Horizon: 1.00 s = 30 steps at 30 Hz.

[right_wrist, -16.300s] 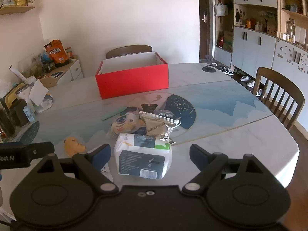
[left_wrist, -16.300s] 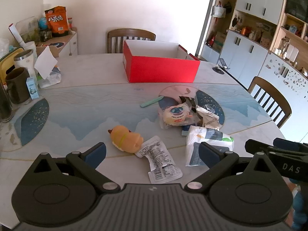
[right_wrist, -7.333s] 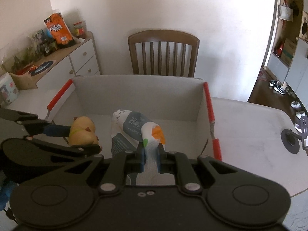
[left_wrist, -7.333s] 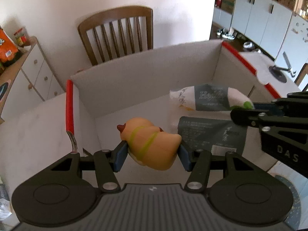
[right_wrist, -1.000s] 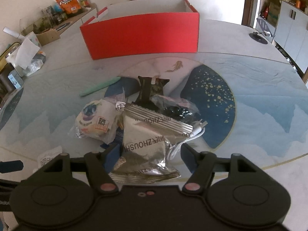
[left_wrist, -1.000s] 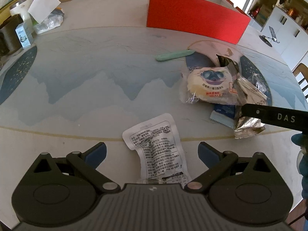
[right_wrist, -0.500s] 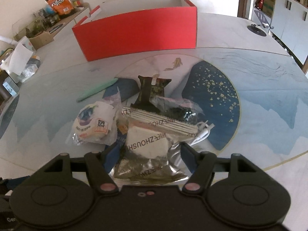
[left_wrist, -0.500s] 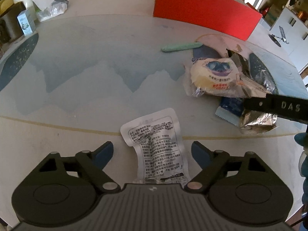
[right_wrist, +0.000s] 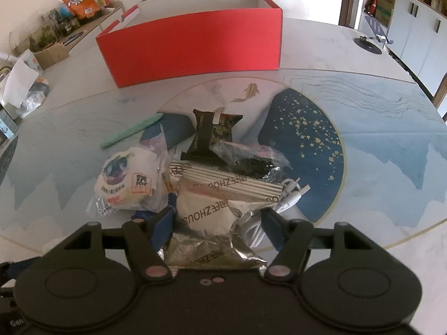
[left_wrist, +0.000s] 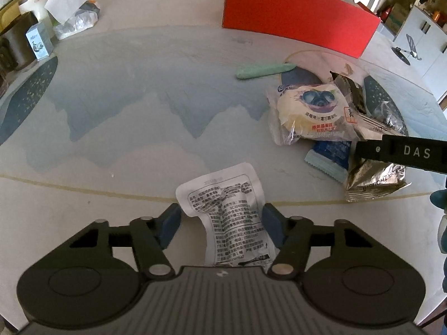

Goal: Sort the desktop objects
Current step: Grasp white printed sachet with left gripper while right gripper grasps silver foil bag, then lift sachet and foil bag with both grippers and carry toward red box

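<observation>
Two grippers down at the table (left_wrist: 117,167), each straddling a packet.

Our left gripper (left_wrist: 222,223) is closing its jaws around the white printed sachet (left_wrist: 227,212), lying flat at the near edge; pads look just beside its edges, not clearly pressing. Our right gripper (right_wrist: 219,224) sits parted around the silver foil packet (right_wrist: 206,217), with the white cable (right_wrist: 282,198) alongside. Behind the pile stands the red box (right_wrist: 192,47), well apart.

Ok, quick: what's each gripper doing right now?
Left gripper: closing around the white printed sachet, not yet clamped.
Right gripper: open, straddling the silver snack packet, no grip.
</observation>
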Each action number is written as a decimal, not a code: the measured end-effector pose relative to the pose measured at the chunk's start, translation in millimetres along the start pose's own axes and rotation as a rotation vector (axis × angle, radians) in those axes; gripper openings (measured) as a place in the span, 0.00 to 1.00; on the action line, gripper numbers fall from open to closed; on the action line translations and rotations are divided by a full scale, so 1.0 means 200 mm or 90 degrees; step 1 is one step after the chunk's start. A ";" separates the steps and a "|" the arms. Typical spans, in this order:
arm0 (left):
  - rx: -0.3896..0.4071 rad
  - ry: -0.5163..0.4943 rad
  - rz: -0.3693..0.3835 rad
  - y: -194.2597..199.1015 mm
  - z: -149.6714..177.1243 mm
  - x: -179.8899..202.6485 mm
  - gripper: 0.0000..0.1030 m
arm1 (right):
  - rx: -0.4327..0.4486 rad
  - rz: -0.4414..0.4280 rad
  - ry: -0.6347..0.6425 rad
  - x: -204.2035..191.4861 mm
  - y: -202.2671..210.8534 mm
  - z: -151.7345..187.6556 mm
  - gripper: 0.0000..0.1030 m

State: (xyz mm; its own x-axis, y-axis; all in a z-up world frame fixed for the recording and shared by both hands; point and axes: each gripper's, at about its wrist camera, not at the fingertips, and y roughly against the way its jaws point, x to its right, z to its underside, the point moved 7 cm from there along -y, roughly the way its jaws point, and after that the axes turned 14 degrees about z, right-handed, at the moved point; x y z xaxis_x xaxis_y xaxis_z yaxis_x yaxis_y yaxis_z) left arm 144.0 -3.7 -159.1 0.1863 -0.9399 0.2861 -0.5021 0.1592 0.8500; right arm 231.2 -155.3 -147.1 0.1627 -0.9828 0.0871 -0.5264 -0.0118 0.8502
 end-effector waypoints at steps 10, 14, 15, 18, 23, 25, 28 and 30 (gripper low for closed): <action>0.008 -0.008 0.037 0.00 -0.01 0.01 0.34 | 0.008 -0.006 0.010 -0.01 0.02 0.00 0.49; 0.012 -0.010 0.070 0.00 0.00 0.03 0.28 | 0.010 -0.007 0.004 -0.01 0.03 0.01 0.47; 0.014 -0.011 0.073 0.01 0.00 0.03 0.25 | 0.011 -0.007 0.003 -0.01 0.04 0.01 0.46; 0.015 -0.002 0.083 0.01 -0.01 0.02 0.24 | 0.010 -0.005 -0.001 0.00 0.04 0.02 0.46; 0.029 0.012 0.114 0.03 -0.02 0.01 0.19 | 0.014 -0.008 -0.008 0.03 0.07 0.02 0.43; 0.035 0.012 0.116 0.04 -0.03 0.00 0.18 | 0.016 -0.009 -0.012 0.04 0.09 0.02 0.42; 0.040 0.014 0.123 0.06 -0.03 -0.01 0.18 | 0.021 -0.007 -0.017 0.05 0.11 0.03 0.42; 0.044 0.015 0.129 0.07 -0.04 -0.01 0.18 | 0.023 -0.005 -0.020 0.06 0.13 0.03 0.42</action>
State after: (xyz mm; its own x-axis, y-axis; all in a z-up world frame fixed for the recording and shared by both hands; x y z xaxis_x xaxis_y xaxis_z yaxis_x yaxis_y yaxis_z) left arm 142.5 2.2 -144.3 0.0945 -0.8832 0.4593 -0.5880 0.3228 0.7417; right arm 214.0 -168.8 -128.0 0.1407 -0.9880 0.0637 -0.5549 -0.0254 0.8316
